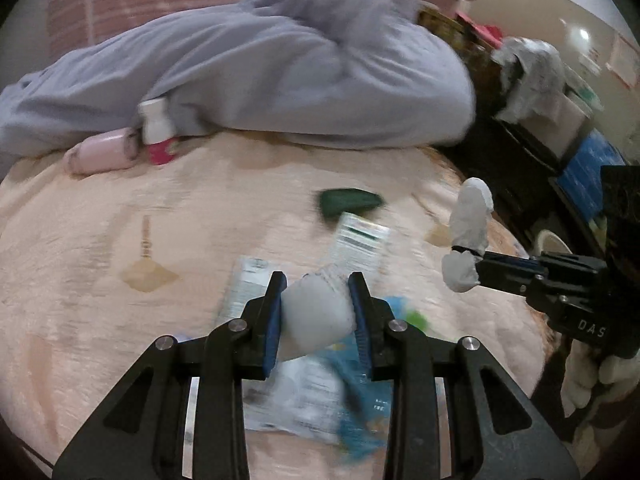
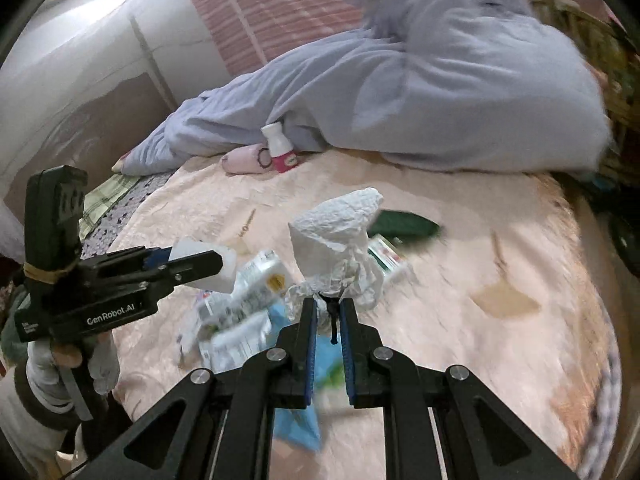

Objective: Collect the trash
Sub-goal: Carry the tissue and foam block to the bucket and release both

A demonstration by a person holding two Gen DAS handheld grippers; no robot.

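My left gripper (image 1: 318,284) is shut on a small white plastic cup (image 1: 318,320) and holds it above the bed; it also shows in the right wrist view (image 2: 218,262). My right gripper (image 2: 328,304) is shut on a crumpled white tissue bundle (image 2: 336,232) tied with a black band; it shows in the left wrist view (image 1: 466,268) too. Below both lie flat wrappers: white printed packets (image 1: 356,240) (image 2: 240,304) and a blue packet (image 1: 360,412) (image 2: 296,420). A dark green wrapper (image 1: 348,202) (image 2: 404,226) lies farther back.
A peach blanket (image 1: 120,240) covers the bed. A lilac duvet (image 1: 260,72) is heaped at the back. A pink pouch (image 1: 104,154) and a white-capped pink bottle (image 1: 158,132) sit against it. Dark furniture with a crumpled bag (image 1: 528,76) stands right of the bed.
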